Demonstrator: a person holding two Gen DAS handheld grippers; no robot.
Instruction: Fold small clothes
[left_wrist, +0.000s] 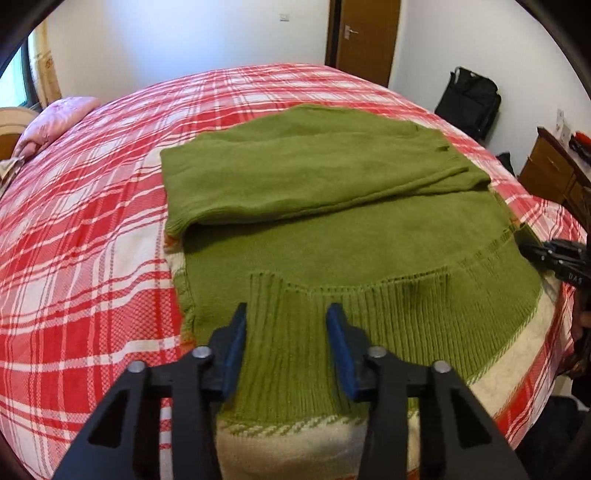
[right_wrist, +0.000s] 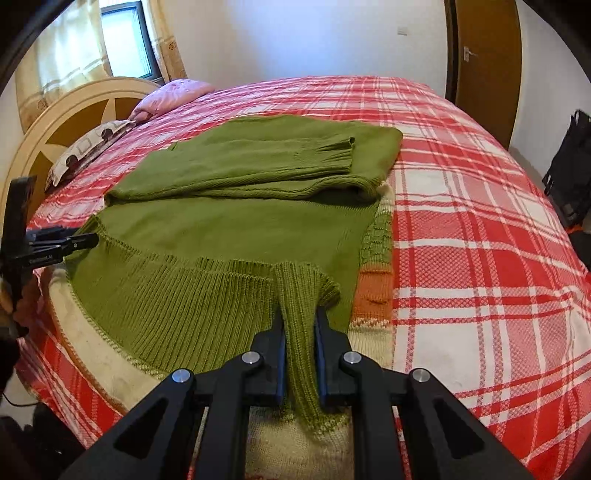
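The green sweater (left_wrist: 332, 221) is lying part-folded on the plaid bed (left_wrist: 92, 240), ribbed hem nearest. The left claw (left_wrist: 286, 321) is standing spread over that hem; the right claw (right_wrist: 299, 325) is pinching a ribbed fold, its fingertips probably buried in knit.

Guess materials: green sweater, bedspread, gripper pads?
Green sweater: knit yarn, likely wool or acrylic; ribbed hem and visible stitch rows, matte.
Bedspread: woven cloth, probably cotton; red-and-white plaid with a fine weave texture.
Gripper pads: blue, smooth, look like rubber or soft plastic on black rigid plastic fingers; exact material unclear.
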